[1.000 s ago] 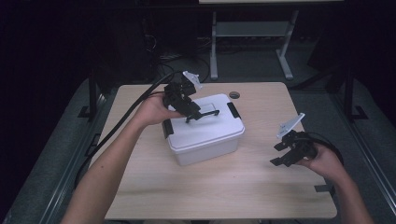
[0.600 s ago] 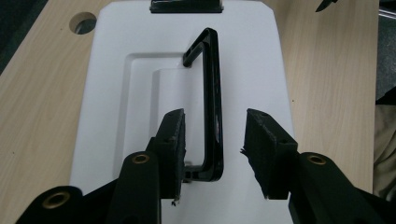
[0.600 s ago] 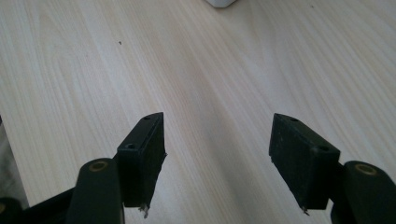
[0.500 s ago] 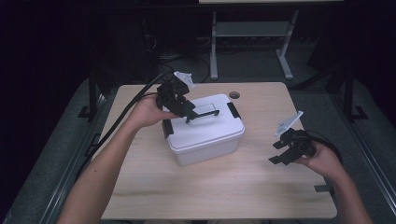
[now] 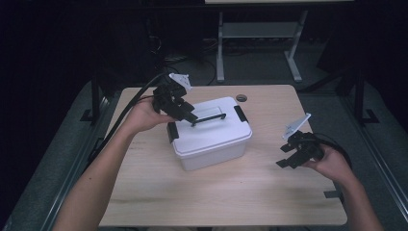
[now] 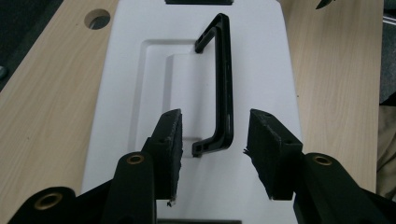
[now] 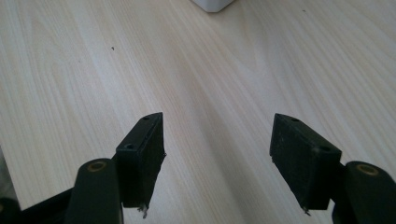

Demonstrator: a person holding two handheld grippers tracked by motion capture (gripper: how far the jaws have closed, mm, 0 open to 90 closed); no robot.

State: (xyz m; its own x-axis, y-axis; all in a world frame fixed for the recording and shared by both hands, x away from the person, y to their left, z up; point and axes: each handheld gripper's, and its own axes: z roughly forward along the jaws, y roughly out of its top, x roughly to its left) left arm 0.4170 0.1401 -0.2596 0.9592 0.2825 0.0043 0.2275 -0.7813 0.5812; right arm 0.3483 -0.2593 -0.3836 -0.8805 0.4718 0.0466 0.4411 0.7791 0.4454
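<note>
White rectangular plastic box [image 5: 211, 137] with black side latches sits mid-table on the light wood table [image 5: 159, 192], slightly angled, lid on. Black thin plastic carry handle [image 6: 223, 88] stands raised from the recess in the white lid [image 6: 261, 56]. Left gripper [image 5: 187, 114] is over the box's left end, by the near end of the handle; in the left gripper view [image 6: 214, 149] the handle's near corner lies between the two black jaws, with gaps on both sides, pads not touching it. Jaws have just been opening, now apart, handle between them but not gripped. Right gripper [image 5: 287, 156] is well apart from the box, to its right, near the table's right edge, held in the person's right hand [image 5: 332, 163]. In the right gripper view [image 7: 217, 158] its jaws stand apart with bare wood between them. A white box corner [image 7: 212, 4] shows at the top of that view.
</note>
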